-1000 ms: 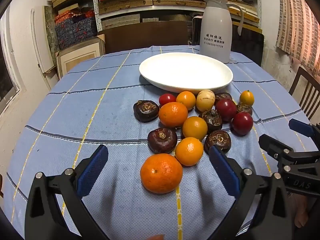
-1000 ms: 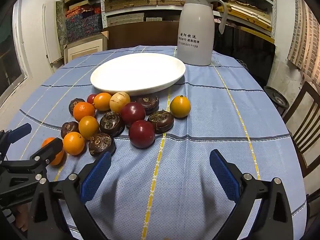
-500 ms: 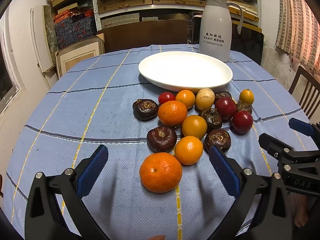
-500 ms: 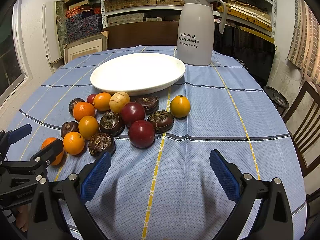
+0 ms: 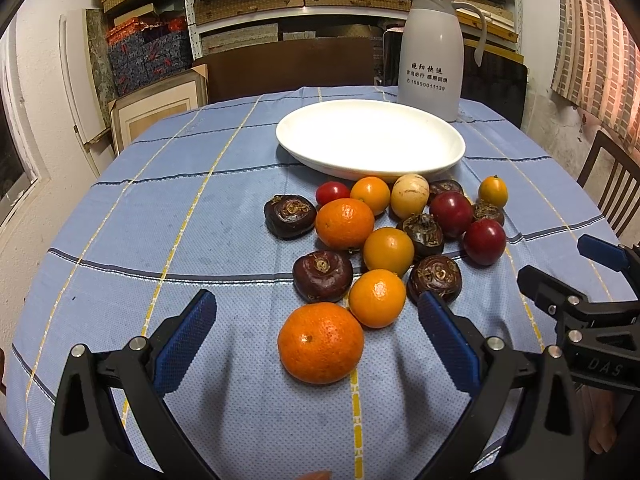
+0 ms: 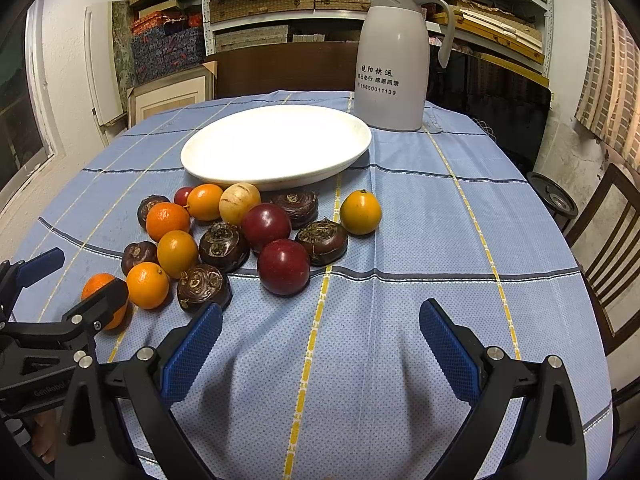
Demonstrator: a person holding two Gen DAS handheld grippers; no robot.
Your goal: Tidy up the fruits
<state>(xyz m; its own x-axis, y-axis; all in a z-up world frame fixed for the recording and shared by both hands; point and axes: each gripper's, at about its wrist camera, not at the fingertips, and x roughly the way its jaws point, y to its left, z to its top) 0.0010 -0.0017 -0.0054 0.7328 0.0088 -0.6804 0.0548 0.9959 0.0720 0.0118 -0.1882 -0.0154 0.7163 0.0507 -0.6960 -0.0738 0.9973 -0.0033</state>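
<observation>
A heap of fruit lies on the blue checked tablecloth in front of an empty white plate (image 5: 370, 140), which also shows in the right wrist view (image 6: 276, 144). There are oranges, dark water chestnuts, red plums and one pale round fruit (image 5: 409, 196). My left gripper (image 5: 318, 320) is open and empty, with the nearest large orange (image 5: 321, 343) between its fingers. My right gripper (image 6: 320, 328) is open and empty over bare cloth, to the right of the heap, with a red plum (image 6: 283, 267) just ahead. A lone yellow-orange fruit (image 6: 360, 212) sits apart on the right.
A white thermos jug (image 5: 430, 50) stands behind the plate, also in the right wrist view (image 6: 392, 56). Shelves with boxes fill the back wall. A wooden chair (image 6: 612, 216) stands at the table's right edge. Each gripper shows at the edge of the other's view.
The left gripper has crept slightly forward towards the nearest orange. The right gripper and the fruit have not moved.
</observation>
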